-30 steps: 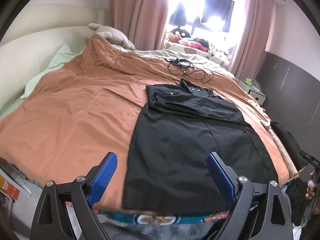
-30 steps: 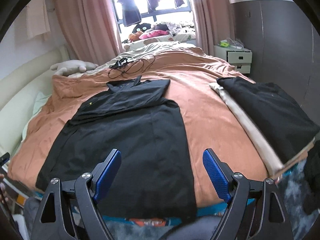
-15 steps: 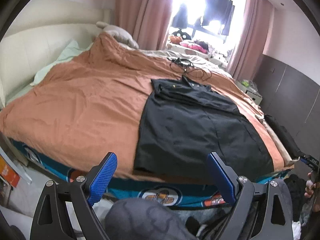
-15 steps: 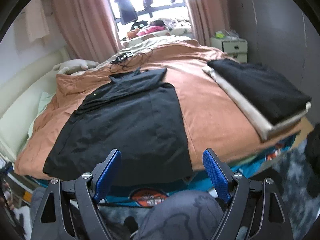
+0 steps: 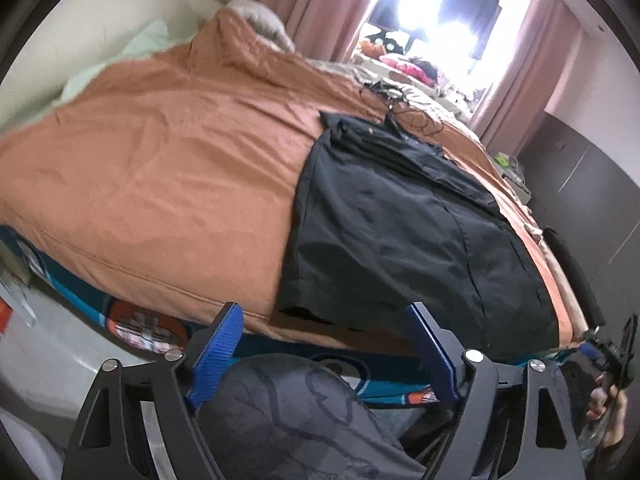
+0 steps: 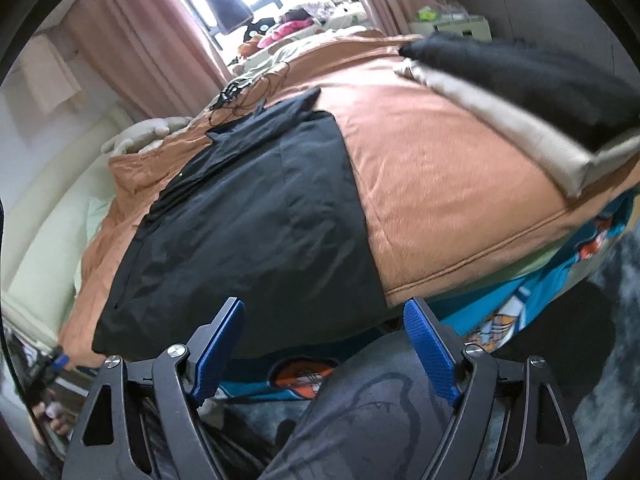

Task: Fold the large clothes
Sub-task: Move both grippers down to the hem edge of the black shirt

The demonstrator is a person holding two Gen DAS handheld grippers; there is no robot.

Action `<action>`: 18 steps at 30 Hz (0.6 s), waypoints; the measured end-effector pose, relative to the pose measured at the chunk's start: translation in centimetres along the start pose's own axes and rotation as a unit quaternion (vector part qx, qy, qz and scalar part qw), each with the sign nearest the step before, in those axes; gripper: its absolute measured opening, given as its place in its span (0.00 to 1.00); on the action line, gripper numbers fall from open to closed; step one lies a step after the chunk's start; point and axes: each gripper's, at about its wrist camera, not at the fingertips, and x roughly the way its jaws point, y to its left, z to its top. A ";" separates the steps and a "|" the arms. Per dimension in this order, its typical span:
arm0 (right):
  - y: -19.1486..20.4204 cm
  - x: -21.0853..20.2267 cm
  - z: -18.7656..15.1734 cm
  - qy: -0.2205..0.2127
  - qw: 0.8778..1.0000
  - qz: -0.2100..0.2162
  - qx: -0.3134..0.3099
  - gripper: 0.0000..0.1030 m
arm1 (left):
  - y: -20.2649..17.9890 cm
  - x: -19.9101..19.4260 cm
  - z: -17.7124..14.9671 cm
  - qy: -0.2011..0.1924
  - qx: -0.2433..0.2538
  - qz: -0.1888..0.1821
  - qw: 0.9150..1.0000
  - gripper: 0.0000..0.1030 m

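A large black garment [image 5: 400, 232] lies flat on the orange bedspread [image 5: 168, 176], its top part folded over at the far end, its hem at the near bed edge. It also shows in the right wrist view [image 6: 256, 232]. My left gripper [image 5: 326, 354] is open and empty, below and in front of the bed edge near the hem's left corner. My right gripper [image 6: 324, 344] is open and empty, low in front of the bed by the hem's right part. Neither touches the cloth.
A stack of folded clothes, black on beige [image 6: 532, 92], sits at the bed's right edge. Black cables [image 5: 394, 94] lie beyond the garment. A plush toy [image 5: 256, 16] and pillows are at the headboard. The person's grey-trousered knee [image 5: 296, 412] is under the grippers. A nightstand [image 6: 452, 20] stands far right.
Both grippers have dropped and pulled back from above the bed to below its front edge, tilting as they went. The garment has not moved. Both stay open.
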 end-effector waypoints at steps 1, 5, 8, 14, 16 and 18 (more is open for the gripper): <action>-0.4 0.6 0.2 0.003 1.000 0.006 0.007 0.77 | 0.2 0.7 0.1 0.006 -0.005 -0.001 1.000 0.78; -1.5 3.2 0.8 0.021 0.999 0.028 0.030 0.75 | 0.7 3.9 0.5 0.032 -0.016 0.001 0.999 0.73; -2.4 5.0 1.2 0.034 0.997 0.044 0.047 0.70 | 0.9 6.1 0.8 0.055 -0.018 0.004 0.998 0.65; -4.8 7.3 1.0 0.047 0.993 0.054 0.091 0.68 | 0.8 8.8 1.1 0.077 -0.017 0.006 0.997 0.64; -5.3 7.8 0.8 0.057 0.991 0.071 0.102 0.62 | 1.1 9.3 1.3 0.082 -0.024 0.000 0.996 0.63; -5.6 7.6 0.7 0.058 0.987 0.100 0.112 0.52 | 1.2 9.2 1.6 0.080 -0.034 -0.013 0.996 0.59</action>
